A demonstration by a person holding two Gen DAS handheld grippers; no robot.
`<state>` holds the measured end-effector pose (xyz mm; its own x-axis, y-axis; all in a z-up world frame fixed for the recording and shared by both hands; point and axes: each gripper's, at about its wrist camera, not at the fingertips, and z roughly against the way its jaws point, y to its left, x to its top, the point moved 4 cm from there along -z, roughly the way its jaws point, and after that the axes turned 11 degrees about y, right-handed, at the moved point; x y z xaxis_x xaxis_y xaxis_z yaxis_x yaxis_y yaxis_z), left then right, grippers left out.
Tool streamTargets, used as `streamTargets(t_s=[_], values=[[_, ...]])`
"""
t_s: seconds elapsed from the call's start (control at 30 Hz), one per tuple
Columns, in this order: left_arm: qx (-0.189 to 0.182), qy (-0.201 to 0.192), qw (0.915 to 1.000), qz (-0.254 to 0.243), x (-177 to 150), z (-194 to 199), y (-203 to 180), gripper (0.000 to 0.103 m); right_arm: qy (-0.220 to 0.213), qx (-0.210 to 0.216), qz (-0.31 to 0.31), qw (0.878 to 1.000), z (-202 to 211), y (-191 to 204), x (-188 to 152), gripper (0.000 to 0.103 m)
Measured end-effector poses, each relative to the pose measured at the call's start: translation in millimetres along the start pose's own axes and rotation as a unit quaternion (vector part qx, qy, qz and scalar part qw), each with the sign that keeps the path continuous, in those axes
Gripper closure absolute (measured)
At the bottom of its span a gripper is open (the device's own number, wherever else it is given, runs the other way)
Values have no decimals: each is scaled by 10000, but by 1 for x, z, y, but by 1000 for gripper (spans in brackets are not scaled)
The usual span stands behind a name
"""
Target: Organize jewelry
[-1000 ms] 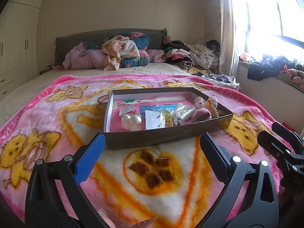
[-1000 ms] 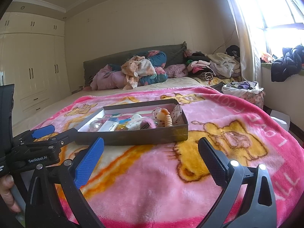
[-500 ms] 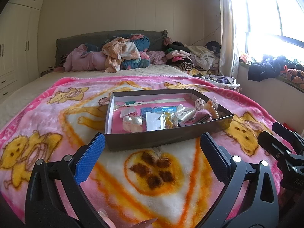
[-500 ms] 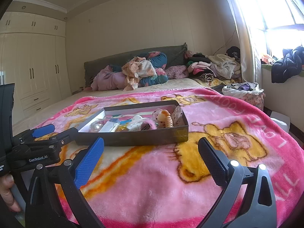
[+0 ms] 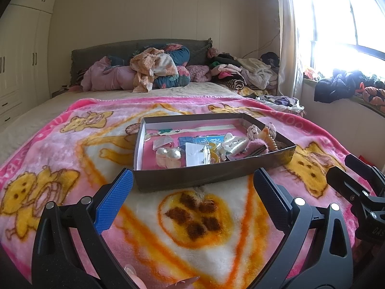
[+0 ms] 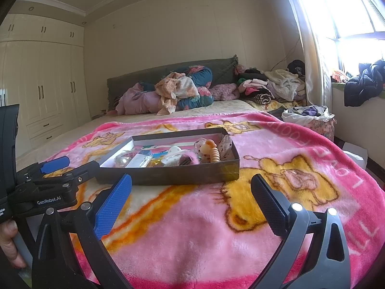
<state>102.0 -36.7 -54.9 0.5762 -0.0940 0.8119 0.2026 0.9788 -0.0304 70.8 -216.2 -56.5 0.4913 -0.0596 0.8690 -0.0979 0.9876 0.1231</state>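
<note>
A shallow dark cardboard box (image 5: 211, 177) (image 6: 182, 174) sits on the pink bear blanket (image 5: 72, 168) (image 6: 216, 228). It holds a jumble of jewelry and hair pieces: two pearly balls (image 5: 168, 155), a white card (image 5: 195, 155), a blue packet (image 5: 204, 141), a beaded clip (image 6: 214, 154). My left gripper (image 5: 192, 180) is open and empty, just short of the box's near wall. My right gripper (image 6: 191, 187) is open and empty, in front of the box's right end. The left gripper also shows at the left of the right wrist view (image 6: 67, 168).
Piled clothes and pillows (image 5: 156, 72) lie against the grey headboard. More clothes (image 5: 240, 72) are heaped at the far right. A laundry basket (image 6: 310, 120) stands beside the bed. Wardrobes (image 6: 43, 91) line the left wall; a window ledge (image 5: 349, 89) with clothes is at the right.
Both views have tilted slightly upward, so the box sits lower in each frame. Both grippers stay open and empty; nothing in the box has moved.
</note>
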Motion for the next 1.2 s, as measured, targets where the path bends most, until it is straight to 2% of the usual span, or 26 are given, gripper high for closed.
streamTargets(t_s=[1.2], values=[[-56,68,10000,-15,-1,-1,4,11,16,-15,34,10000,2,3,2,6]])
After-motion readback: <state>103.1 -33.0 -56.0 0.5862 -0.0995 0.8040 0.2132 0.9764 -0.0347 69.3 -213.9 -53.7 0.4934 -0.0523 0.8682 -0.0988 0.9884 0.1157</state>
